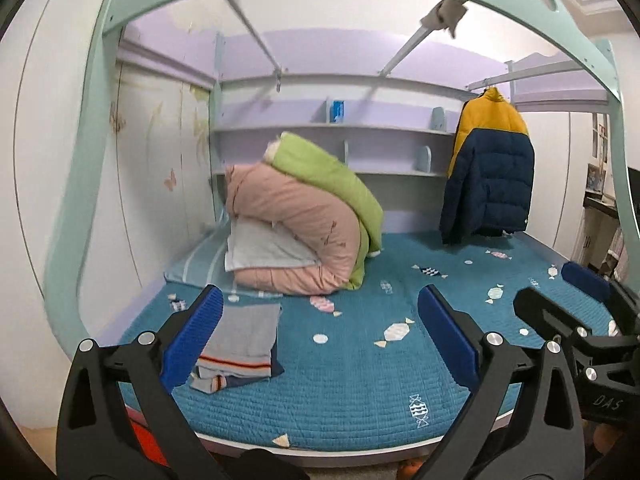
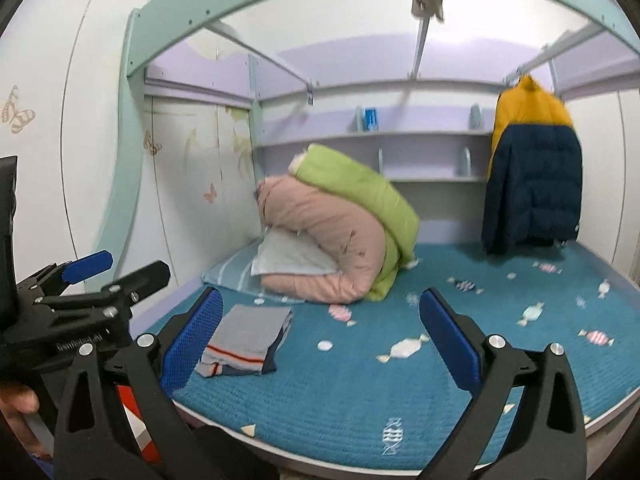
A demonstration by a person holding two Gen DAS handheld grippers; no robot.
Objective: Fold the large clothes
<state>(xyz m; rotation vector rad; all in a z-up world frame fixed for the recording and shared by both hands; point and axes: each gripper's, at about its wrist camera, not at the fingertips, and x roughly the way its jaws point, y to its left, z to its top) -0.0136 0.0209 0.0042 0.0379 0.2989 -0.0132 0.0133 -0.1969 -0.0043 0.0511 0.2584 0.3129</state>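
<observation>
Left wrist view: the left gripper (image 1: 320,332), ribbed blue pads spread wide and empty, hangs over a quilted teal bedspread (image 1: 360,360) printed with candies. The folded grey garment (image 1: 240,344), striped at the hem, lies flat near the bed's front left edge. The right gripper (image 1: 560,284) shows alongside, also spread.

Right wrist view: the right gripper's jaws gape, holding nothing. Behind the folded garment, puffy pink and green quilts (image 2: 336,236) slump in a rounded heap; a yellow-and-navy down jacket (image 2: 532,176) hangs at right.

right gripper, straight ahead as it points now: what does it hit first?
Probably the teal bedspread. The right gripper is open and empty, aimed slightly down over bare quilt between the folded grey garment and the pink duvet. Depth is unclear, so the duvet may come first.
</observation>
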